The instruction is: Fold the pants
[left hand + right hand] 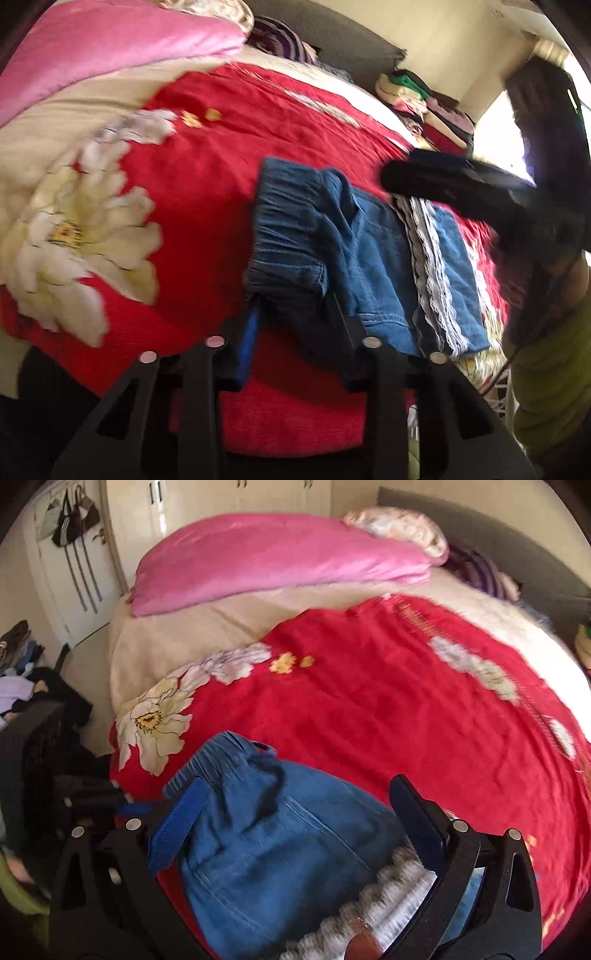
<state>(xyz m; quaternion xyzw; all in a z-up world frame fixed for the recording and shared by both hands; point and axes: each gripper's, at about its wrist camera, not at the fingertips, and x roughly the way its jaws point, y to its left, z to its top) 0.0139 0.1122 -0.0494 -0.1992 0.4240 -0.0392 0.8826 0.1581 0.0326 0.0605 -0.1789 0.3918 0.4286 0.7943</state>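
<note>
Left wrist view: the left tongs [295, 328] have closed on the near waistband corner of the blue pants [369, 258], which lie folded on the red bedspread [221, 166], long axis running up and away toward the right. The right tongs [443, 192] hang blurred over the far end, nearer the lace-trimmed hems [439, 288].

Right wrist view: the right tongs [299, 834] stand open astride the pants [277, 849], touching nothing. A pink pillow [277, 557] and cupboards [221, 498] lie behind.

Blue denim pants [373, 251] with white lace trim lie folded on the red bedspread [207, 192].
</note>
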